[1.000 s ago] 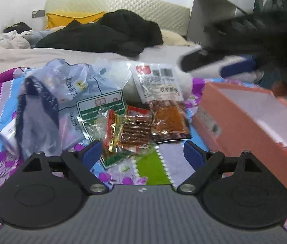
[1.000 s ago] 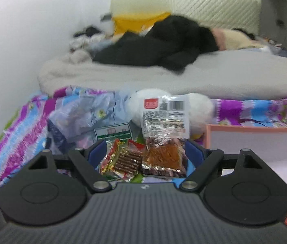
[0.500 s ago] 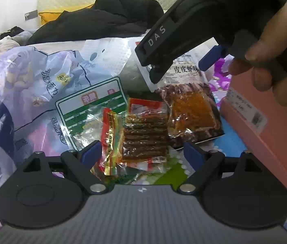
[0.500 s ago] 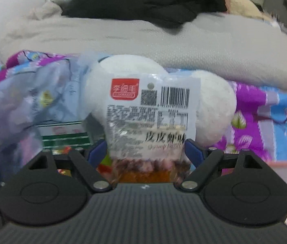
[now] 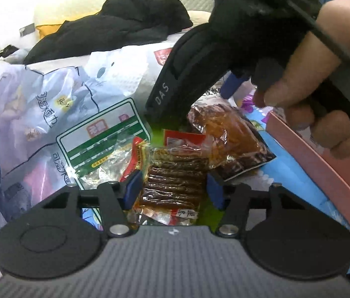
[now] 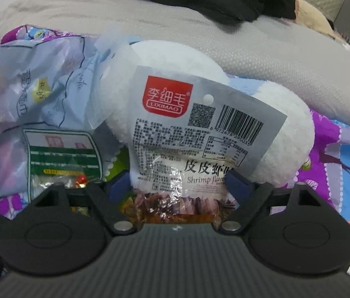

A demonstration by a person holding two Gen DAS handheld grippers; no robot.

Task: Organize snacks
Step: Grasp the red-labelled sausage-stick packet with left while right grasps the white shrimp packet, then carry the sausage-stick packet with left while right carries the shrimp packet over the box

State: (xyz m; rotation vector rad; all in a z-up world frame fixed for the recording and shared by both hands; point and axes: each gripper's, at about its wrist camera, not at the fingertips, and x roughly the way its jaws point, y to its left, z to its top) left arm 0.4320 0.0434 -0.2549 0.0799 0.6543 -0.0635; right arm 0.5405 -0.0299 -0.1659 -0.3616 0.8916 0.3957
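While both hands are low over the heap of snacks on the flowered bedspread (image 5: pixel 262 183), the step in hand looks like a double pick-up, one packet for each gripper. From the left wrist view, the left gripper (image 5: pixel 173 190) has its jaws closing around the clear packet of dark brown sticks (image 5: pixel 175 181); the blue pads stand at either side of the packet and do not yet seem to press it, so I judge it not yet gripped. Beyond it lies the orange-filled shrimp packet (image 5: pixel 227 136), and over that the right gripper (image 5: pixel 233 87) comes in from above, a hand (image 5: pixel 306 94) around its handle; the pink box (image 5: pixel 329 168) stands just to the right. From the right wrist view, the right gripper (image 6: pixel 178 186) is likewise closing, with the shrimp packet (image 6: pixel 194 144) between its pads, leaning on a white plush (image 6: pixel 279 129); contact is not clear. Next, each jaw probably has to finish closing on the crinkly film without slipping, then lift and carry toward the box.
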